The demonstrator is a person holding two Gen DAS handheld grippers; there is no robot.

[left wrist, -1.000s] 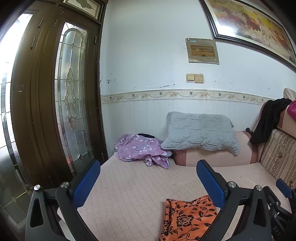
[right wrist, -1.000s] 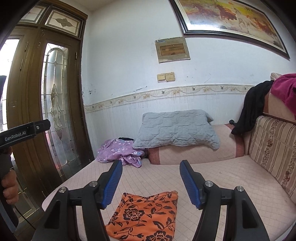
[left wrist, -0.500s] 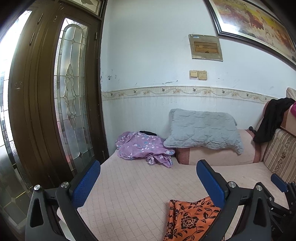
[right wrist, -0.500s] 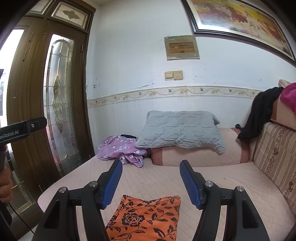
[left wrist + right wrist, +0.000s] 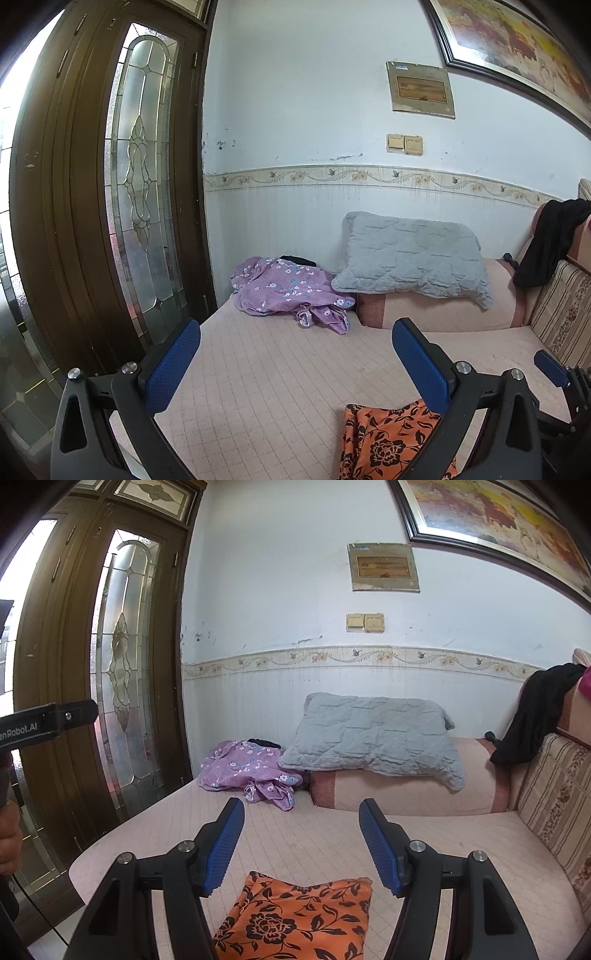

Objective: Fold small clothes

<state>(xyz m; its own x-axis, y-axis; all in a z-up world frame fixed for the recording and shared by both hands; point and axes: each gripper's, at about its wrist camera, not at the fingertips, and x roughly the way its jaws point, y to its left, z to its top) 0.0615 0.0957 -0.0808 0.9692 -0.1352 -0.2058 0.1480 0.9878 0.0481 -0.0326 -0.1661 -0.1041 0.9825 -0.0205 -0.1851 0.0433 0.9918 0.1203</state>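
On the pink mattress (image 5: 325, 845) lies a folded orange black-flowered cloth (image 5: 303, 919); flat.

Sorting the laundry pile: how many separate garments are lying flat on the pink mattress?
2: an orange floral cloth near the grippers, and a crumpled purple floral garment by the door. Something dark behind the purple one may be another.

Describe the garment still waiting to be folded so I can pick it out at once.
Find the brown glass-panelled door on the left, then follow the pink mattress to its far corner against the wall. The crumpled purple garment lies there, touching the grey pillow. Its small white and blue flowers set it apart from the flat orange floral cloth lying nearest the cameras.
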